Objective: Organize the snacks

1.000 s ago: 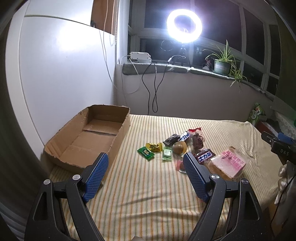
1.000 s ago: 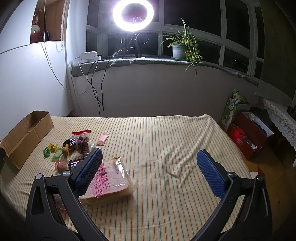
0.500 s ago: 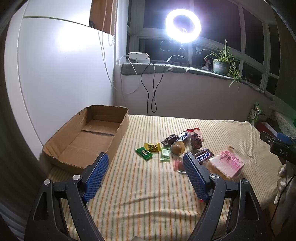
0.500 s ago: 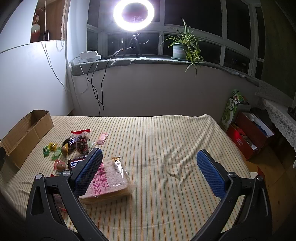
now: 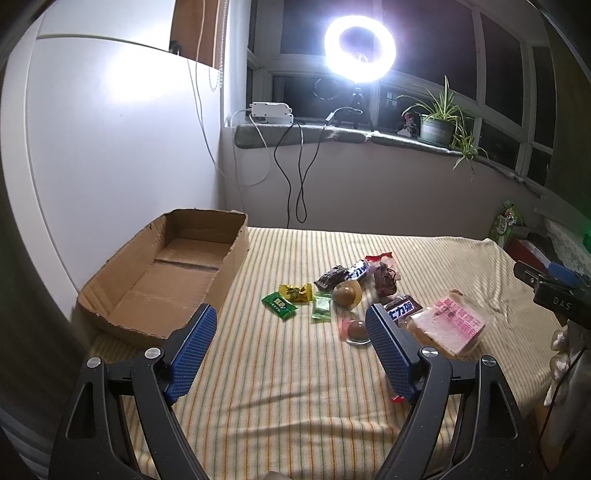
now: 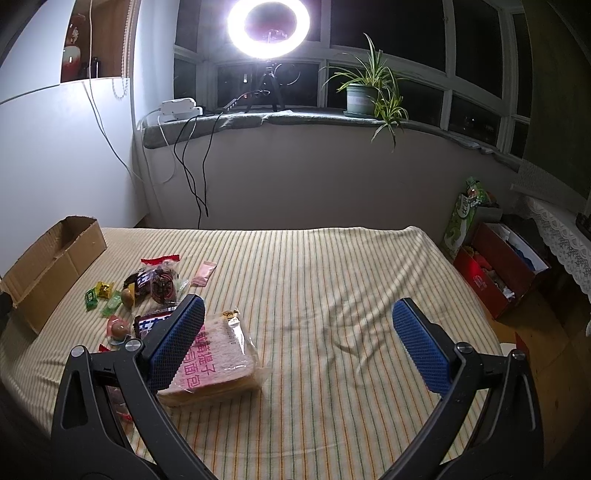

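A striped bed (image 6: 332, 280) fills the room, with a bright ring light (image 6: 267, 27) on the dark window sill. An empty box (image 5: 166, 280) sits on the bed by the wall. The snacks (image 5: 347, 291) lie loose in a small pile in the middle, none in the box yet.

The left tongs (image 5: 291, 350) are wide open and hold nothing. From them the pile is at about 1 o'clock, near, and the box is at 10 o'clock. The right tongs (image 6: 299, 347) are wide open and empty too. The bread bag (image 6: 218, 354) lies just by their left finger, at about 10 o'clock, with its long side running away from the tongs. I think the right tongs are nearer the bread, and the left tongs are nearer the small candies (image 5: 291, 295) and the box.

Since a second ago the left tongs have moved back a little, so the snacks look a bit farther off. The right view has hardly changed.
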The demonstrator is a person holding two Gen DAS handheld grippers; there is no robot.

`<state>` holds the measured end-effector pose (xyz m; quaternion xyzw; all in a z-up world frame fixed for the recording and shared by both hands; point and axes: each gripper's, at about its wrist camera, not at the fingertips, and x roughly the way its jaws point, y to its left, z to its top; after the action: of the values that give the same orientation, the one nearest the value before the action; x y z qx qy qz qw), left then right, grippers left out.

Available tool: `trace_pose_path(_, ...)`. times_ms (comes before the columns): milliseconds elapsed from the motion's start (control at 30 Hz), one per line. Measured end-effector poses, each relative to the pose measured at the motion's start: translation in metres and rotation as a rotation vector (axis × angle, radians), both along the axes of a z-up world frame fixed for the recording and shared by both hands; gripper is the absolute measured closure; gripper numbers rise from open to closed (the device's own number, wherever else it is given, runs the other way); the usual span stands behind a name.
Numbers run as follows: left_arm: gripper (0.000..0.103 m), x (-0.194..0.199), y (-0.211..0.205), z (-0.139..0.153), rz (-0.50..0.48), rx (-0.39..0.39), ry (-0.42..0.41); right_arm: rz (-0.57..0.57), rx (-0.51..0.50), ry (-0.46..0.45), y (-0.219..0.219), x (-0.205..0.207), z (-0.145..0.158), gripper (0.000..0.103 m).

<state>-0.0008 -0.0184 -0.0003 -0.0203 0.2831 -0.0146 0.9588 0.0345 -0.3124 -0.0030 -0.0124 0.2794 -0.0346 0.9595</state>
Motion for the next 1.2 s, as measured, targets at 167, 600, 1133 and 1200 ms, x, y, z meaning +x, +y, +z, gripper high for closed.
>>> trace_pose_path(167,0.020,0.002,-0.003,-0.001,-0.009,0.000,0.007,0.003,0.003,0.005,-0.002,0.001,-0.001,0.000)
trace_pose_path(600,0.020,0.010,-0.015,-0.008,-0.045,-0.011,0.033,0.014,0.008,0.038,-0.005,0.010,-0.010,0.000)
trace_pose_path(1133,0.021,0.025,-0.044,-0.024,-0.153,-0.070,0.111,0.060,0.024,0.087,-0.010,0.025,-0.023,0.000)
trace_pose_path(1200,0.021,0.027,-0.049,-0.027,-0.175,-0.089,0.126,0.083,0.038,0.098,-0.010,0.027,-0.025,0.000)
